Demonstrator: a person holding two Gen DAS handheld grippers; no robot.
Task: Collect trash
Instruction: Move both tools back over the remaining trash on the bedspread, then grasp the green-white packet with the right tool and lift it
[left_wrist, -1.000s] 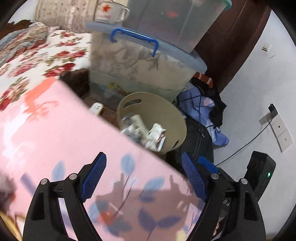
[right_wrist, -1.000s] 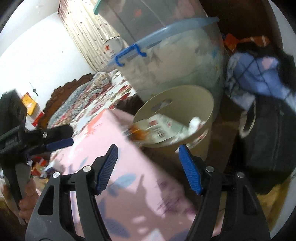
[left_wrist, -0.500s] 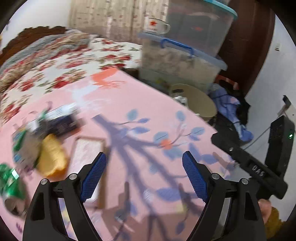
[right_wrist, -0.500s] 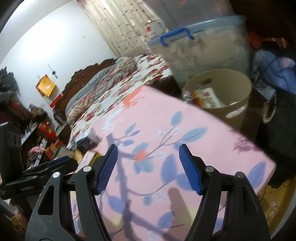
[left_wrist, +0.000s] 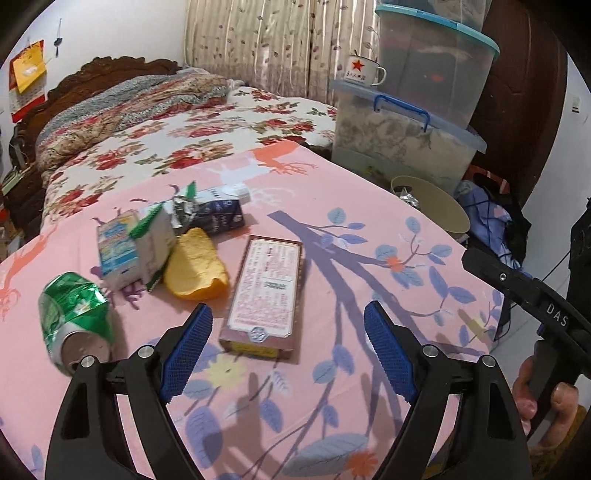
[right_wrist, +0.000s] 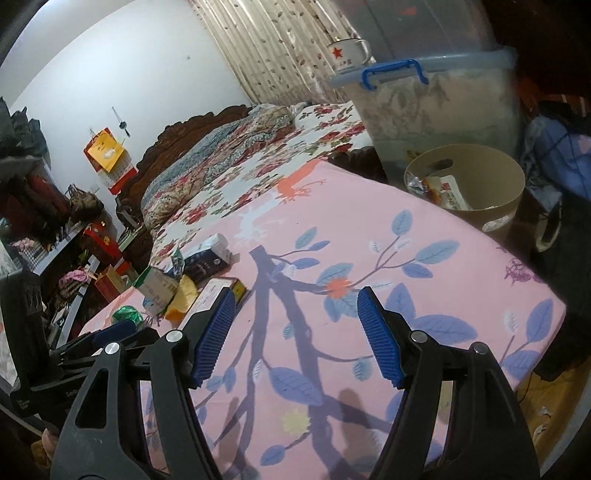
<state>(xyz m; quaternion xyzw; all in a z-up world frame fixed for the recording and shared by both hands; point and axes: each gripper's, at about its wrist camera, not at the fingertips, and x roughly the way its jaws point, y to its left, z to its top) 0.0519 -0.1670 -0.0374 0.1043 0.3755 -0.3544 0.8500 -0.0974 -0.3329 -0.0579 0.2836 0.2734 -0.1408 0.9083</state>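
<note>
Trash lies on a pink leaf-print cloth (left_wrist: 369, 229): a flat brown box with a pink label (left_wrist: 266, 291), a yellow wrapper (left_wrist: 194, 264), a white-and-blue carton (left_wrist: 135, 247), a dark blue carton (left_wrist: 218, 212) and a crushed green can (left_wrist: 72, 317). My left gripper (left_wrist: 288, 350) is open and empty, just in front of the brown box. My right gripper (right_wrist: 295, 336) is open and empty over the cloth, right of the pile (right_wrist: 177, 288). A beige bin (right_wrist: 476, 192) with trash inside stands past the cloth's far edge; it also shows in the left wrist view (left_wrist: 432, 203).
Stacked clear storage boxes (left_wrist: 406, 125) with a white star mug (left_wrist: 360, 68) stand behind the bin. A floral bed (left_wrist: 166, 122) lies beyond the cloth. Clothes and a dark bag (right_wrist: 557, 199) sit right of the bin. Cluttered shelves (right_wrist: 55, 229) are at the left.
Both grippers have pulled back from over the bin and swung left over the pink cloth. The trash pile has come into view in front of the left gripper. Both stay open and empty.
</note>
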